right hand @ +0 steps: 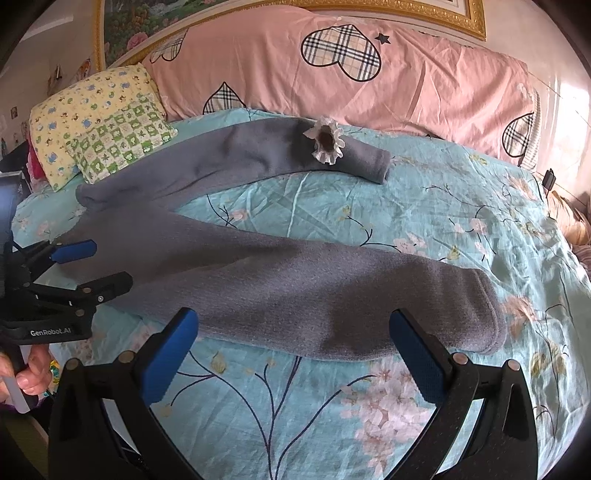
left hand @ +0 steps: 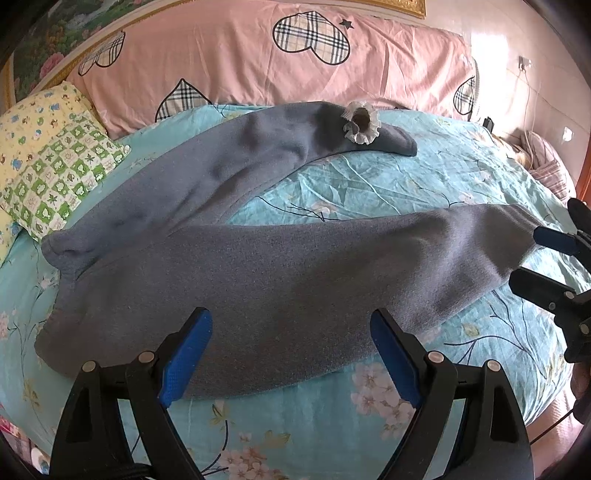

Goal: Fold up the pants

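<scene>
Grey-blue fleece pants lie spread on the bed, waist at the left, two legs fanned out to the right. They also show in the right wrist view. My left gripper is open, hovering over the near leg close to the waist; it also shows in the right wrist view. My right gripper is open, just before the near leg's cuff end; it also shows at the right edge of the left wrist view. A white frilly paper cup rests on the far leg.
The bed has a turquoise floral sheet. A long pink pillow lies along the headboard. A yellow and green patterned pillow sits at the back left, near the waist. A framed picture hangs behind.
</scene>
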Motion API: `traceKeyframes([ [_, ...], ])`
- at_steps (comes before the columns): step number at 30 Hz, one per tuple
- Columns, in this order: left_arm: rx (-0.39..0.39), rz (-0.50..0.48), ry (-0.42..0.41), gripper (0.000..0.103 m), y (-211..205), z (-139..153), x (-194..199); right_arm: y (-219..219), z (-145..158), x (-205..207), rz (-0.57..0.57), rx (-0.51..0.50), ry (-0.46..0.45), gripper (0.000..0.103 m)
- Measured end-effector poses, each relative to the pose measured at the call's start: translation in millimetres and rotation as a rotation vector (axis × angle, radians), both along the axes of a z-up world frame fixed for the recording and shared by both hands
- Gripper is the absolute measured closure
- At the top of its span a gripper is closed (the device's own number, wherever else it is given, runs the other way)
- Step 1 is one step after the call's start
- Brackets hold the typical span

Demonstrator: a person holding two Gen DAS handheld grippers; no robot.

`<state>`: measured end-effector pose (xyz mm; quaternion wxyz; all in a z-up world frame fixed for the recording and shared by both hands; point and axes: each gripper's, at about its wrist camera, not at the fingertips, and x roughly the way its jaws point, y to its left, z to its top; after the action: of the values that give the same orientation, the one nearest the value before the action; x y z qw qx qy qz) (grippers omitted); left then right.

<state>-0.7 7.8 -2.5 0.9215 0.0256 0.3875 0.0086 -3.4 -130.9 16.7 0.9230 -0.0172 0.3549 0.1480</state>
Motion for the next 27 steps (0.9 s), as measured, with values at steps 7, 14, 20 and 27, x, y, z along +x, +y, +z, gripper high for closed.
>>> traceKeyframes([
  [7, -0.004, 0.000, -0.001, 0.015, 0.0, 1.4, 0.3, 0.6, 2.3, -1.3, 0.002, 0.003, -0.007, 0.000],
  [14, 0.001, -0.004, 0.002, 0.015, -1.9, 0.9, 0.2, -0.3, 2.2, -1.7, 0.002, 0.008, -0.006, 0.000],
  [20, -0.003, -0.009, 0.010, 0.015, -2.7, 0.1, 1.1, -0.6, 1.9, -2.6, 0.005, 0.013, -0.006, 0.000],
  [27, -0.002, -0.007, 0.011, 0.015, -2.5, -0.5, 1.2, -1.1, 1.9, -2.9, 0.007, 0.020, -0.007, 0.000],
])
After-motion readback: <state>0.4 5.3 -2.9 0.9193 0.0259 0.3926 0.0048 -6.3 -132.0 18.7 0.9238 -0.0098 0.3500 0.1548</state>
